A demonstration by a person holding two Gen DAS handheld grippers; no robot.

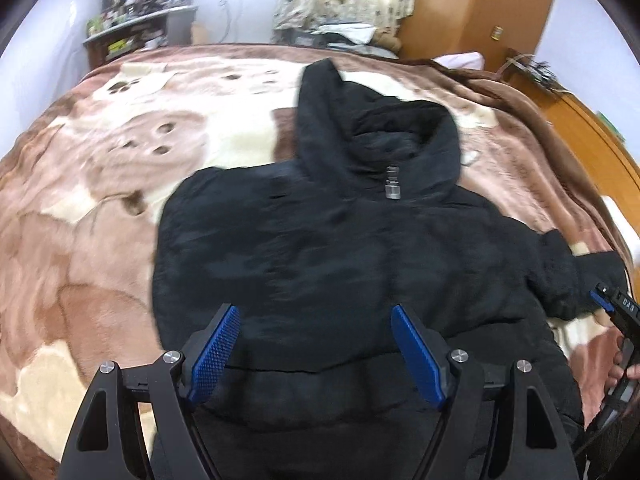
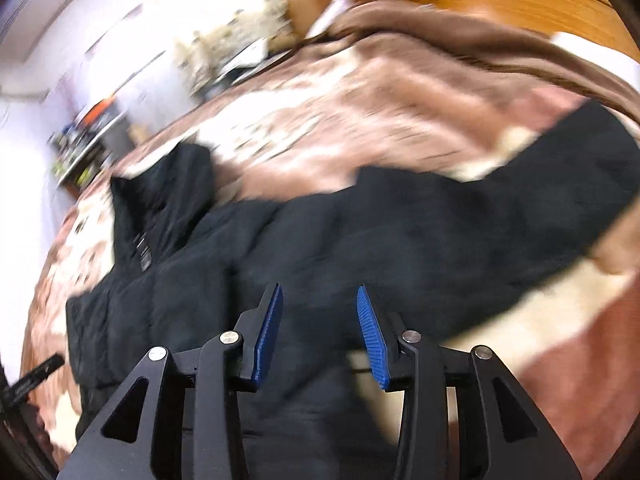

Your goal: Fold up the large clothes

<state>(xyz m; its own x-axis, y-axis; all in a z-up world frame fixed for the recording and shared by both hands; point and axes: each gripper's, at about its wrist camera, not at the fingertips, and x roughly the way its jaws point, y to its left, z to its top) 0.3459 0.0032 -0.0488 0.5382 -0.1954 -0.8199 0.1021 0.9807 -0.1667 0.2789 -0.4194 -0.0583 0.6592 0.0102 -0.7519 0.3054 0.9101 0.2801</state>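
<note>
A black hooded puffer jacket [image 1: 320, 240] lies front up on a bed, its hood [image 1: 380, 128] pointing to the far side and a grey zip pull [image 1: 393, 184] at the collar. One sleeve [image 1: 580, 280] sticks out to the right. My left gripper [image 1: 314, 308] hovers open over the jacket's lower body, with nothing between the blue pads. In the blurred right wrist view my right gripper [image 2: 320, 287] stands open over the jacket [image 2: 360, 240], near the hem, and the sleeve [image 2: 560, 168] stretches away to the right. The right gripper [image 1: 616, 308] also shows beside that sleeve's cuff.
A brown and cream plush blanket [image 1: 100, 180] covers the bed. A cluttered shelf [image 1: 136, 20] stands at the far left wall, a heap of things [image 1: 340, 28] beyond the bed, wooden furniture [image 1: 480, 0] at the far right. A person's hand [image 1: 628, 364] holds the right gripper.
</note>
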